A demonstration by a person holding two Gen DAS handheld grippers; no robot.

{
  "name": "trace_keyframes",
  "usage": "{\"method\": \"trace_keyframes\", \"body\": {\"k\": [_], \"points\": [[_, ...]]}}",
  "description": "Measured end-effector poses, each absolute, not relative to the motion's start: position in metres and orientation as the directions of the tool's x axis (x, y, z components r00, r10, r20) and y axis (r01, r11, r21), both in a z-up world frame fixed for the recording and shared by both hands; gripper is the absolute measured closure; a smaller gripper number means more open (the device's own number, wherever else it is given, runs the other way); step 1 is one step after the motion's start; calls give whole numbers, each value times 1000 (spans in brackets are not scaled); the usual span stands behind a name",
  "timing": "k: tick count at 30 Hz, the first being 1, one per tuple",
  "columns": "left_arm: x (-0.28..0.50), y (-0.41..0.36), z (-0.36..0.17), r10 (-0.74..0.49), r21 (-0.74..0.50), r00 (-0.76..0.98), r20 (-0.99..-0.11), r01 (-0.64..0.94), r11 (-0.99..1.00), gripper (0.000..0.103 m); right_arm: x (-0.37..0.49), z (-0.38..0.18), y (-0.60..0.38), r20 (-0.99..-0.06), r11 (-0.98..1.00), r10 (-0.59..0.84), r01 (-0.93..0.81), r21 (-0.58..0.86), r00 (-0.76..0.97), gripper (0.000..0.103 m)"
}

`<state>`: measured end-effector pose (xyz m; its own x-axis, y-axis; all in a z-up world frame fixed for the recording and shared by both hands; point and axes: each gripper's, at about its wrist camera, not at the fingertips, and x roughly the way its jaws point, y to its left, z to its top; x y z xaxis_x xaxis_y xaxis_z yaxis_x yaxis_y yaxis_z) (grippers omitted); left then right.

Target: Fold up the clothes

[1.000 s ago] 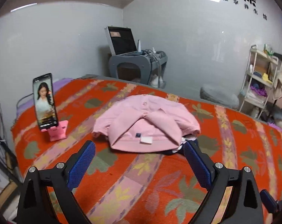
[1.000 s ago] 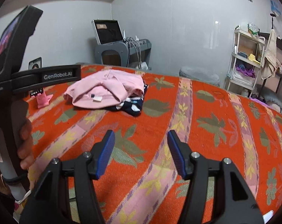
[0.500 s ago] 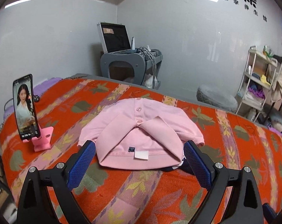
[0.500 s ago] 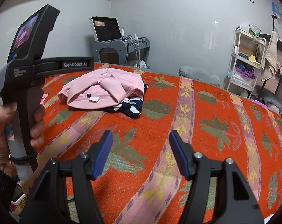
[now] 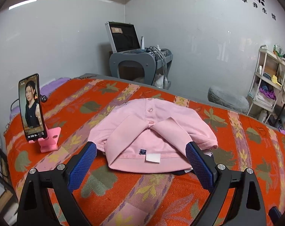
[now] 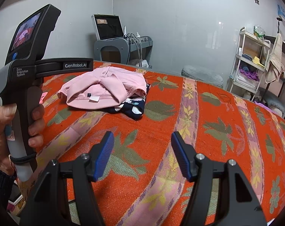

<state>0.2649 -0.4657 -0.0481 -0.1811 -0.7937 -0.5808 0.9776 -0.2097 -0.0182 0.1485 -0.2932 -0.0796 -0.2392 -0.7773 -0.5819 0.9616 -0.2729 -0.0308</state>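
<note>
Both claws wide; only right view shows navy garment (image 6: 132, 107) under pink shirt (image 6: 104, 86).

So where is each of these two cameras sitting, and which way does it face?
Left wrist: on the left gripper, facing the pink shirt on the bed; its own blue fingers show.
Right wrist: on the right gripper, over the orange blanket; shows its fingers and the left hand.
Shared: shirt, blanket, grey cart.
</note>
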Motion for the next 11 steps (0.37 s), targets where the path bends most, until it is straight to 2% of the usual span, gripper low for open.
{"method": "trace_keyframes", "body": {"k": [11], "points": [[266,-464,-46,-807,4,-168,-566,978,-207,7,148,-79,-292,-582,-275,-777,961,-29,-240,40]]}}
